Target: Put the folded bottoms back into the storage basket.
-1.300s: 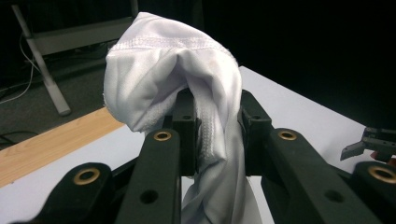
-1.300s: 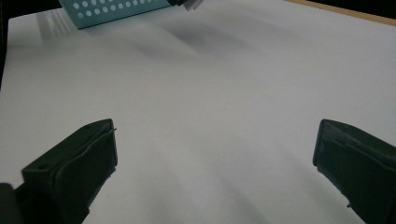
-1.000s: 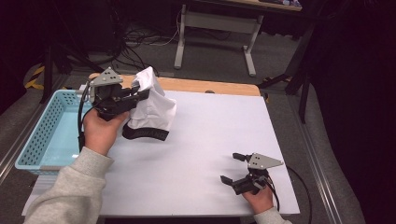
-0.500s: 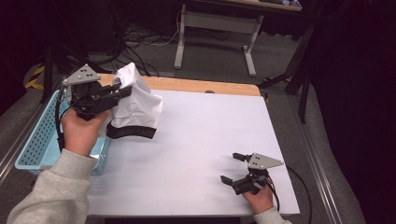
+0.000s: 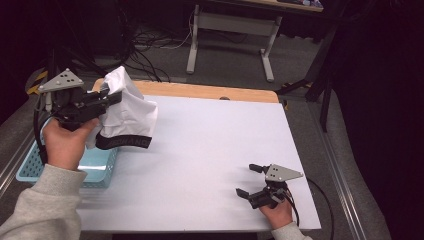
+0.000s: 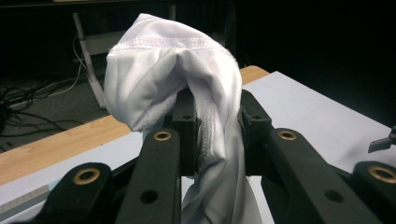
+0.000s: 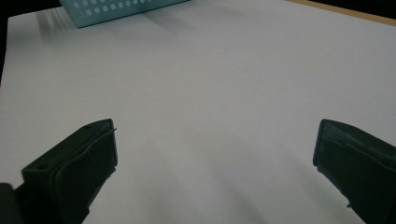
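Nearest the person, the right hand-held gripper rests low on the white tabletop in the same place as a second ago, its jaws spread wide with nothing but bare surface between them. Farther off at the left, the left hand-held gripper has carried the white garment sideways off the middle of the tabletop, so it now hangs lifted over the tabletop's left edge, partly above the light blue basket. That suggests the garment is bound for the basket and only the lowering and release remain. The left jaws are closed most of the way, pinching a bunched fold of the cloth firmly between the pads, the rest drooping below.
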### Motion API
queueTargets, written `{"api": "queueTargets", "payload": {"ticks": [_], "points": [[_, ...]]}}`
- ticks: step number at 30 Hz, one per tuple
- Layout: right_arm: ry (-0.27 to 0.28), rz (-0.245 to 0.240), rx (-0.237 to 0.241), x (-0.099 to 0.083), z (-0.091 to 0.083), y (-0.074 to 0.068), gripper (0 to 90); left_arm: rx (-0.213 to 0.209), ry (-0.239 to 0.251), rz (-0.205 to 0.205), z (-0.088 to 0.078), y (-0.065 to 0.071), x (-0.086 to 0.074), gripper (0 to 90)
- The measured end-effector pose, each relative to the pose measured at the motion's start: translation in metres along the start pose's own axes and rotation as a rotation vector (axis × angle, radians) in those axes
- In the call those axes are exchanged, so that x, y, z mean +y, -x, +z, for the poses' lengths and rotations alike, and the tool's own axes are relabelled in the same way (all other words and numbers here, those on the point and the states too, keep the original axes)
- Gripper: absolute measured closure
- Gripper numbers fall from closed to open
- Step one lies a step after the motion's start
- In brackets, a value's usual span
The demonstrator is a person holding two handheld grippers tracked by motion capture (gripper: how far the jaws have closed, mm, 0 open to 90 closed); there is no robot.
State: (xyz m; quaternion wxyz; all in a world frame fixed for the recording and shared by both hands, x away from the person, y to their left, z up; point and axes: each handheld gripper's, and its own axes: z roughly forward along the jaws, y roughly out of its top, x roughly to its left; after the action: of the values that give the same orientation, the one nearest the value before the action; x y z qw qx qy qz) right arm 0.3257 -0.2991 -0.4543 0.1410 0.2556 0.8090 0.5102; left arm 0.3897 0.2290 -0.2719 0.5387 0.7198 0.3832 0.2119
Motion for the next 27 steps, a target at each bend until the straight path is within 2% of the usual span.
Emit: {"api": "queueTargets", "payload": {"ticks": [14, 27], "points": [[0.000, 0.000, 0.000, 0.000, 0.000, 0.000, 0.5, 0.046, 0.010, -0.020, -0.029, -0.017, -0.006, 73.9], [-0.003, -0.001, -0.002, 0.000, 0.000, 0.000, 0.5, 0.092, -0.008, -0.036, -0.055, -0.032, -0.017, 73.8]]}}
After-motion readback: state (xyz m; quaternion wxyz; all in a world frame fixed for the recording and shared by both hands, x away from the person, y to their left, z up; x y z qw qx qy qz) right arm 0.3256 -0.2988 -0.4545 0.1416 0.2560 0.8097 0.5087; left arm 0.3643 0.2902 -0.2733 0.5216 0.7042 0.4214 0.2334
